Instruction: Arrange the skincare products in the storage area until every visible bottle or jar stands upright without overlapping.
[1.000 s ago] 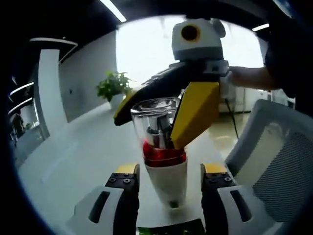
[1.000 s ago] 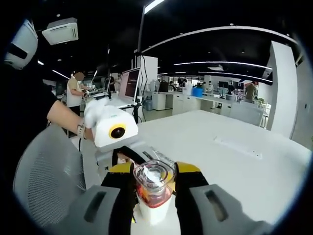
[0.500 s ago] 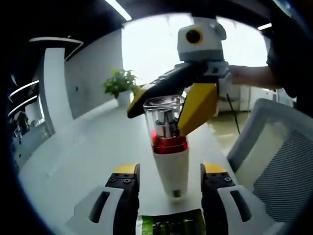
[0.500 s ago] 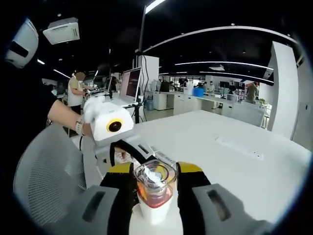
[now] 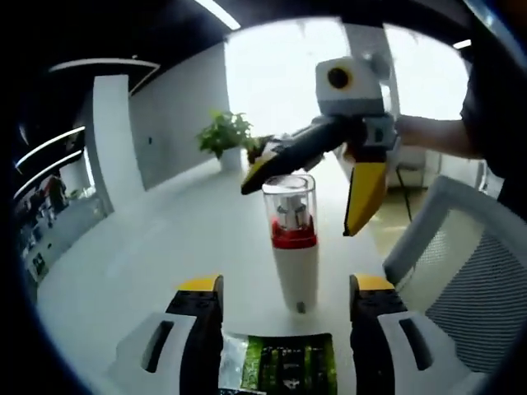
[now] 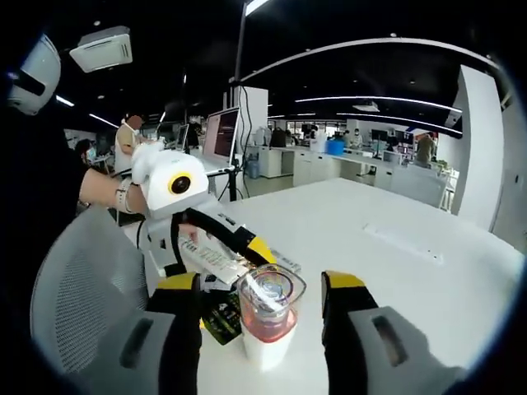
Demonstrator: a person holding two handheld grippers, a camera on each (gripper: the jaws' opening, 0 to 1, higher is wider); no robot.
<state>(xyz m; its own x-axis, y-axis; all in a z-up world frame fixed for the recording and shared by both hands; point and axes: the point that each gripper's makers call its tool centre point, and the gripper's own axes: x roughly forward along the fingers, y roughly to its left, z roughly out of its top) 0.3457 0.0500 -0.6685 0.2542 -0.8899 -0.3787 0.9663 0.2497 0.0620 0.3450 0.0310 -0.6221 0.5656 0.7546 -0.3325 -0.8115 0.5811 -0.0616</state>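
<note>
A skincare bottle (image 5: 294, 265) with a white body, a red band and a clear cap stands upright on the white table (image 5: 148, 271). My left gripper (image 5: 286, 286) is open, with its jaws well apart on either side of the bottle's base and not touching it. My right gripper (image 5: 309, 188) reaches in from behind, open, with its yellow-tipped jaws spread on either side of the cap. In the right gripper view the same bottle (image 6: 266, 327) stands between the wide-open jaws of my right gripper (image 6: 262, 284), and my left gripper (image 6: 221, 262) is beyond it.
A flat green packet (image 5: 280, 370) lies on the table just in front of the bottle, also seen as the green packet (image 6: 219, 318) beside a printed leaflet (image 6: 212, 257). A grey mesh chair (image 5: 473, 280) stands at the table edge. A potted plant (image 5: 226, 136) is far off.
My right gripper opened and let go of the bottle, which now stands on its own. My left gripper backed away from it and its jaws spread wider.
</note>
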